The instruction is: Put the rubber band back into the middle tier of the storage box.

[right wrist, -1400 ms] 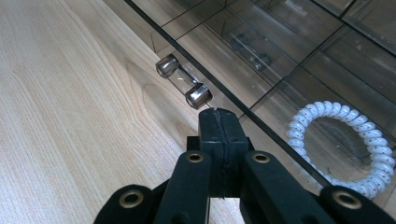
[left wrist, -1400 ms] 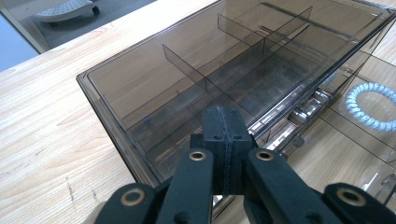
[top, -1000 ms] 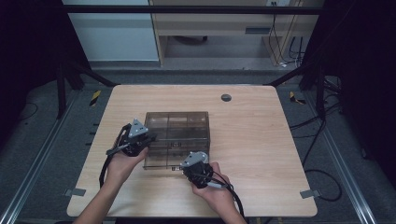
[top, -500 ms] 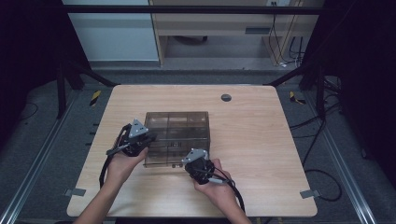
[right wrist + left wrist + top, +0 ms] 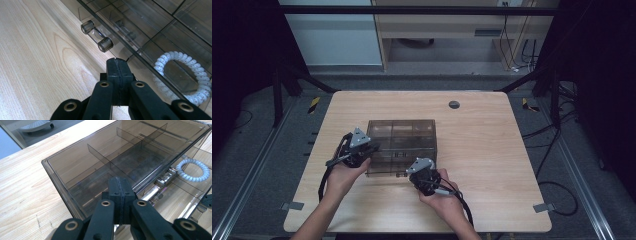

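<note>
A smoky see-through compartment box lies in the middle of the wooden table. My left gripper is shut with nothing between its jaws, its tips against the box's left edge, over the lid and its dividers. My right gripper is also shut and empty, its tips at the box's front wall just below a clear roller-shaped latch. A white coiled ring rests inside a front compartment, also seen as the coiled ring through the plastic.
The table has bare wood to the right of the box and in front of it. A dark round grommet sits near the far edge. Cables trail from both grippers towards the near edge.
The right hand has shifted slightly at the box's front edge. The left hand and the box have stayed put.
</note>
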A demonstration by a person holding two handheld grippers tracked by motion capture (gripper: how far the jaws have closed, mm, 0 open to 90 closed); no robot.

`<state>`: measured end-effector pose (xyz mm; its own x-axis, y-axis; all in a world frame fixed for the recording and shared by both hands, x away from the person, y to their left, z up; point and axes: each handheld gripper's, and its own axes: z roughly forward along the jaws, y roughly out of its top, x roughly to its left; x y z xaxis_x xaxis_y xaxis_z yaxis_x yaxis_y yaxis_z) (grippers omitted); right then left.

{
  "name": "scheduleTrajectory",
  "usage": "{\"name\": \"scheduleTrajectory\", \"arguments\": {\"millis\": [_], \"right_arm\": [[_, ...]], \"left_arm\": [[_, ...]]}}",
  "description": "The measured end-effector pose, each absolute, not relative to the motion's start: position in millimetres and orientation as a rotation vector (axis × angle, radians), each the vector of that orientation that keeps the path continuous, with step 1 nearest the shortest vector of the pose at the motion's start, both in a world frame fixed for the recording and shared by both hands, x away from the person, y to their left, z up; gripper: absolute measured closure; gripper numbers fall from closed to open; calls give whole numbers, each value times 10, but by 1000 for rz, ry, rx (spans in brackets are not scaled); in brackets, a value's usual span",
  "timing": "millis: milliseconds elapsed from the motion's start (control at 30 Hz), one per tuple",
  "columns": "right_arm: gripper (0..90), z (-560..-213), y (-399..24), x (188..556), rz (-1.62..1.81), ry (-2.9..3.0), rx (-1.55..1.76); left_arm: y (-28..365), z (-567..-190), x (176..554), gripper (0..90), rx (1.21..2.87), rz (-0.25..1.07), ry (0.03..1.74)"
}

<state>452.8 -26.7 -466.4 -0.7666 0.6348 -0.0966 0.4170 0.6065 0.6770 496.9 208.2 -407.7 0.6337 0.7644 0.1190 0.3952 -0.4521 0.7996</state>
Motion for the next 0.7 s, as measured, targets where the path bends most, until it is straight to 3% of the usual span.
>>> {"name": "scheduleTrajectory", "arguments": {"millis": [700], "right_arm": [[900,-4610,-263,4628,912,2510,843]], "left_arm": [[2082,-4075,4967,896,2083,610,905]]}}
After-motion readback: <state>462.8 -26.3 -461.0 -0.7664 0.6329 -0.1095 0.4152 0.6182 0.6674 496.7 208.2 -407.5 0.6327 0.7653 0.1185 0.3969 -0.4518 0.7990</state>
